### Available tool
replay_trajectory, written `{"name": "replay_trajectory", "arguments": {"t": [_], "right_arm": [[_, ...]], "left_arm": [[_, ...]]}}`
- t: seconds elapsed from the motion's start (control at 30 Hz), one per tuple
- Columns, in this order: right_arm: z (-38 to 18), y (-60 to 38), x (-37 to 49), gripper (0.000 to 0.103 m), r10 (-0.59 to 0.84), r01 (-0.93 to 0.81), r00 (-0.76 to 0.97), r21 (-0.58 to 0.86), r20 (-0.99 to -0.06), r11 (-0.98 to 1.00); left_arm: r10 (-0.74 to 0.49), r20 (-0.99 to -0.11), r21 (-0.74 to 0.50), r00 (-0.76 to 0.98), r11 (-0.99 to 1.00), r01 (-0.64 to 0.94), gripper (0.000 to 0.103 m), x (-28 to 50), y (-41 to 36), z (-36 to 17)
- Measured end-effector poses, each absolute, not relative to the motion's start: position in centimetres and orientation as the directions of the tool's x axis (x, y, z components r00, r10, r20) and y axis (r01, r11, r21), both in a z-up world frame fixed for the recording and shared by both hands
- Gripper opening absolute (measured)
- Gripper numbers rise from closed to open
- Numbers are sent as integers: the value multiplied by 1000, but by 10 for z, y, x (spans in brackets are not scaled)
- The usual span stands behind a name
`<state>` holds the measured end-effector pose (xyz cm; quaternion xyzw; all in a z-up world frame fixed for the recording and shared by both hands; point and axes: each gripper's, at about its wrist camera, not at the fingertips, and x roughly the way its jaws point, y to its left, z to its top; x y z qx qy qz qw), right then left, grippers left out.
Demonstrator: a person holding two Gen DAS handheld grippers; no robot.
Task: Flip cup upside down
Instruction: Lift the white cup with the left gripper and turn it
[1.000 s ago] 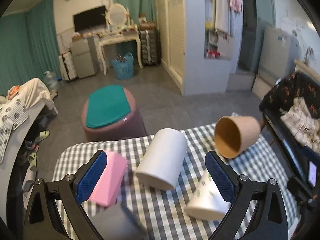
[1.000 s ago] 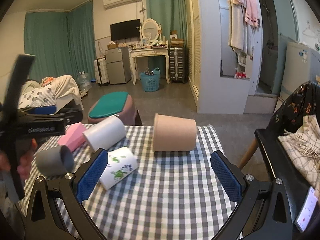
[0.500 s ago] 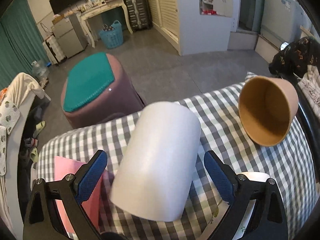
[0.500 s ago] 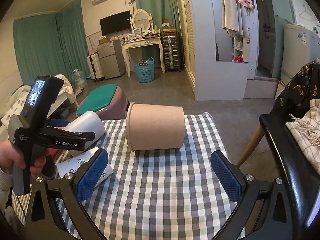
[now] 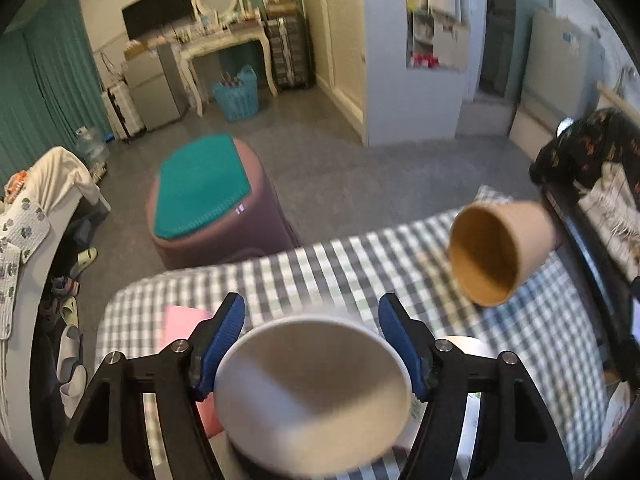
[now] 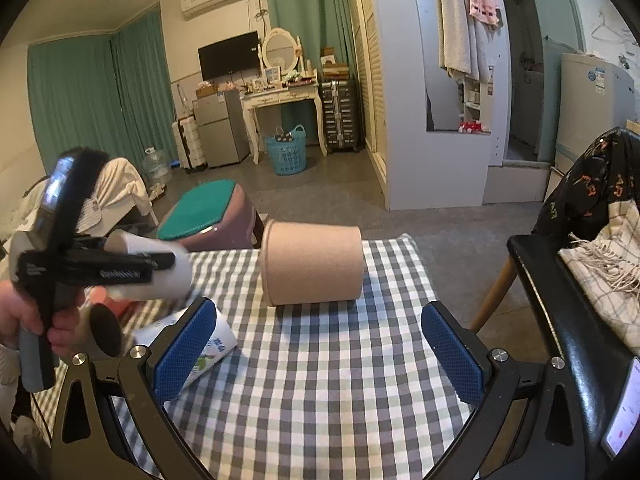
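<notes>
My left gripper (image 5: 312, 324) is shut on a white paper cup (image 5: 312, 396), its mouth turned toward the camera. In the right wrist view the left gripper (image 6: 160, 264) holds this white cup (image 6: 160, 276) lying sideways, lifted above the table. A brown paper cup (image 6: 312, 268) lies on its side on the checked tablecloth (image 6: 320, 380), straight ahead of my open, empty right gripper (image 6: 316, 348). It also shows in the left wrist view (image 5: 500, 256), mouth facing left.
A printed white cup (image 6: 208, 348) and a grey cup (image 6: 104, 336) lie on the table's left part. A pink block (image 5: 180, 324) lies under the left gripper. A black chair with a scarf (image 6: 592, 280) stands at the right. A purple stool (image 6: 208, 216) stands beyond the table.
The left gripper has closed on the white cup and lifted it off the table, the cup's mouth now facing its camera. The right gripper has moved a little closer to the brown cup.
</notes>
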<state>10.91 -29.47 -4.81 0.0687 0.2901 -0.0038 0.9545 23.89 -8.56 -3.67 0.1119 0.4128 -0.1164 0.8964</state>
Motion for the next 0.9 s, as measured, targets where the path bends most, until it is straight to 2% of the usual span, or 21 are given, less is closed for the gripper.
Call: {"name": "replay_trajectory", "arguments": {"t": [0.43,0.77,0.9], "right_arm": [[-8,-275,39,103,54,13,876,135,-480,991],[2,-278,8,103,34,31,884,131,-465,991],[0,-279,3,103,24,39,879,120,-477,992]], "left_arm": [[-190,-723,69,664,937,343,71,140,-87,-6],[-190,-678,112,710,928,356,71,107,-116,-27],[-182,-723,88,666,933,350,71,90,-110,-56]]}}
